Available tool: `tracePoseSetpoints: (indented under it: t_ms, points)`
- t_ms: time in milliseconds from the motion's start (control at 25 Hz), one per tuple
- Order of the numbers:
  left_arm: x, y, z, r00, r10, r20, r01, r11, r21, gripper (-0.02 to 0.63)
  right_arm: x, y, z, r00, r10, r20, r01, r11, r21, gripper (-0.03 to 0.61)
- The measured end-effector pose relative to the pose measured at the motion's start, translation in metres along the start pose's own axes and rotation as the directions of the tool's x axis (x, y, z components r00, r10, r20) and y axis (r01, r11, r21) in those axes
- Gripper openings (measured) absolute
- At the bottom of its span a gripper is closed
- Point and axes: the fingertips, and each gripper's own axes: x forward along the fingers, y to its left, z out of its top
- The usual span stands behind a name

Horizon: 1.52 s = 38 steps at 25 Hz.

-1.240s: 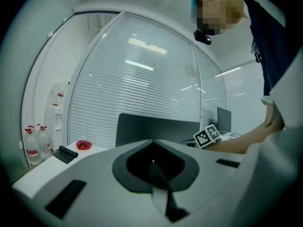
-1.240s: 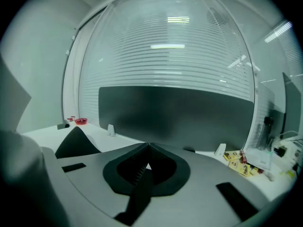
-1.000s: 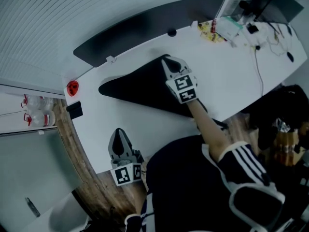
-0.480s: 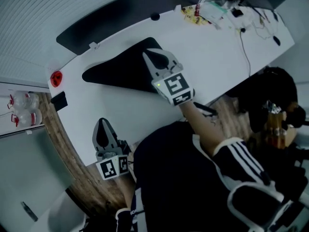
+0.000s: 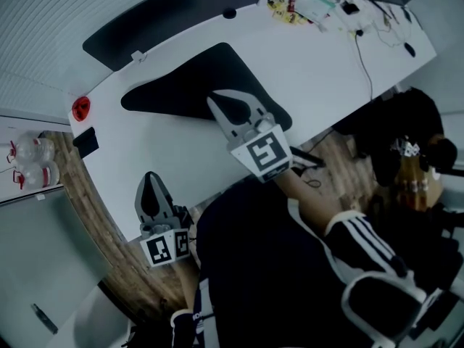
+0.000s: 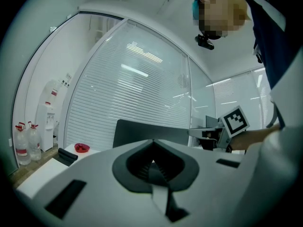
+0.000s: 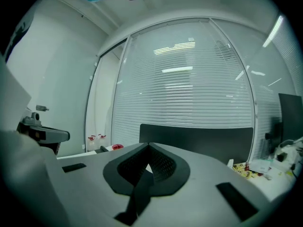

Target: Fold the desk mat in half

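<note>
1. Grey jaws of the right gripper (image 5: 216, 98): pressed fully together, clamping nothing. Seen along them, only the closed seam and the room beyond.
2. Hovers just above the desk (image 5: 326, 56), pointing nearly level, over the stretch covered by the desk mat (image 5: 181, 85) and close to that mat's front edge. No contact visible. Shut and empty like this, looks better suited to pushing or smoothing than to lifting an edge.
3. Left gripper (image 5: 149, 177): jaws likewise shut, with nothing between them. Sits at the desk's near-left edge, well apart from the mat. Probably held there to stay clear of the fold, yet near enough to pin a corner if needed.
4. Behind the right gripper: a forearm (image 5: 308, 187) stretched in from the desk's near side, hence the low, flat approach.
5. Desk mat: black, lying flat on the desk's left half, no edge raised. Cannot tell whether one layer or two, so cannot judge the fold done.
6. Farther out: a red object (image 5: 80, 107) at the desk's left end and clutter (image 5: 304, 6) at its far-right corner, both well apart from the mat, leaving bare desk to fold over.
</note>
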Motion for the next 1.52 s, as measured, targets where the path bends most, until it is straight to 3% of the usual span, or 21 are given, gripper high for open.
tracePoseSetpoints:
  t_ms: [120,400,960,1520]
  points:
    - [-0.005,0.0,0.001,1.0,-0.015,0.002,0.015,1.0,-0.002,0.003,-0.013,0.02,0.0,0.999,0.027,-0.029,-0.028,0.998,-0.05,0.003]
    - [-0.019,-0.003,0.002,0.999,-0.054,0.008,0.054,0.998,-0.019,0.003,-0.037,0.057,0.0,0.996,0.079,-0.032,-0.081,0.995,-0.063,0.003]
    - [-0.063,-0.006,-0.004,0.998,-0.058,-0.005,0.057,0.998,-0.037,0.003,-0.088,0.115,-0.025,0.988,0.119,-0.1,-0.122,0.992,-0.023,0.003]
    - [-0.109,-0.016,-0.024,0.995,-0.088,-0.044,0.086,0.995,-0.045,0.003,-0.122,0.145,-0.054,0.983,0.108,-0.149,-0.104,0.994,0.031,0.003]
